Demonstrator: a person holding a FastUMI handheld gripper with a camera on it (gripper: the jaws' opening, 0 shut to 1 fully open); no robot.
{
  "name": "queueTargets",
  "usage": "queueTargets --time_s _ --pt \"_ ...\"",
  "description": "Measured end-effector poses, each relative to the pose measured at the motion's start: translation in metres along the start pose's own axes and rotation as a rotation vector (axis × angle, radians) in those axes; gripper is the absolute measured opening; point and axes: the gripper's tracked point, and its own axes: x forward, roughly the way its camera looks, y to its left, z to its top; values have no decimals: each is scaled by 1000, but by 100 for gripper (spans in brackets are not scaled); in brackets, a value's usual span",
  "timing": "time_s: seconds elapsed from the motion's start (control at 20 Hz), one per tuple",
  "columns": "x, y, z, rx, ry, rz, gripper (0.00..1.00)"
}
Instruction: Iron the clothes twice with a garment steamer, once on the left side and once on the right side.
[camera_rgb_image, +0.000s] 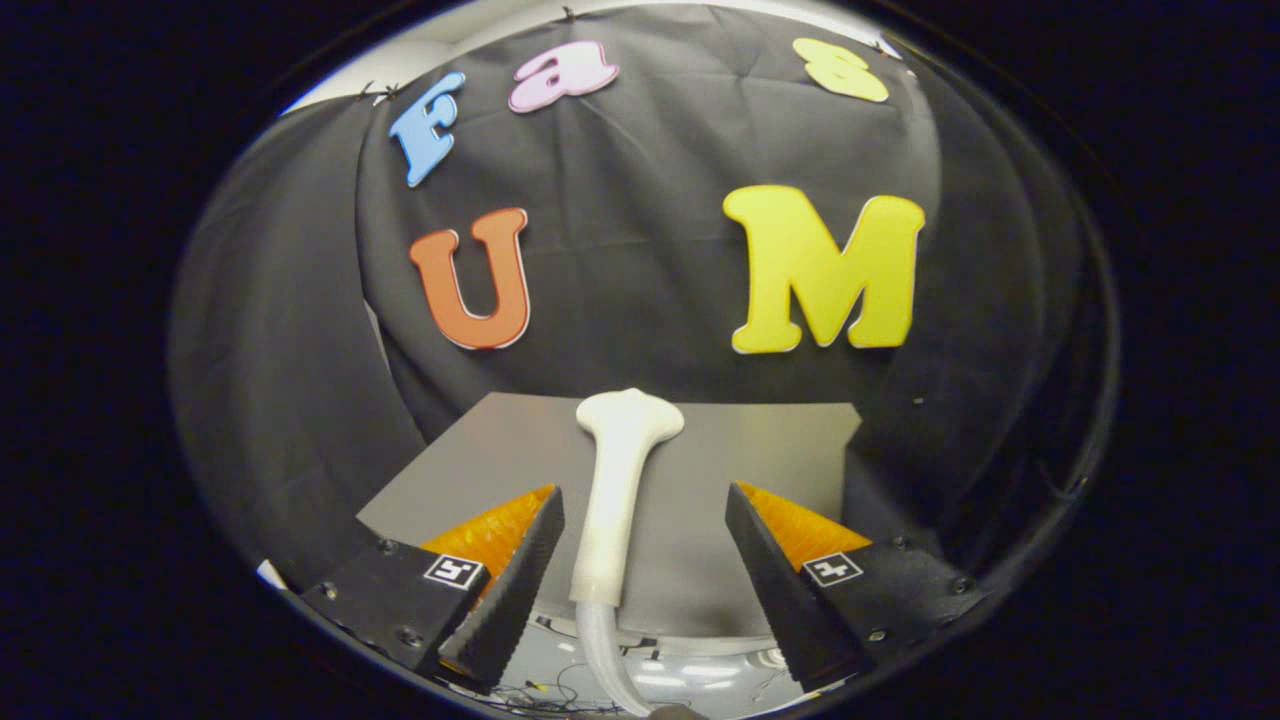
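You had no readable text to go on. The gripper (645, 500) fingers bore only small square coded markers.

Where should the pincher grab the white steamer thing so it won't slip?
Probably on its long straight handle, below the wide head. The steamer lies between the open gripper fingers, handle running along them, head pointing away and hose trailing back. The handle looks narrow and even, so the fingers could close on it from either side. The flared head at the far end seems too wide and rounded to pinch well.
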Motion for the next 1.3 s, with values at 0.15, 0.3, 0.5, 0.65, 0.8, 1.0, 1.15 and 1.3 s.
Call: queueTargets --time_s 0.15,0.3,0.5,0.65,0.8,1.0,1.15,1.3 --pt "39 8 -14 8 79 -3 100" --pt "65 11 -24 25 137 -5 98" --pt "83 9 -31 55 167 -21 77" --pt "90 10 -34 47 180 -22 63" --pt "92 13 -36 32 188 -43 42" --pt "89 13 -33 54 188 -38 38" --pt "80 12 -21 44 130 -25 35" --pt "47 19 -5 -4 42 -5 35"
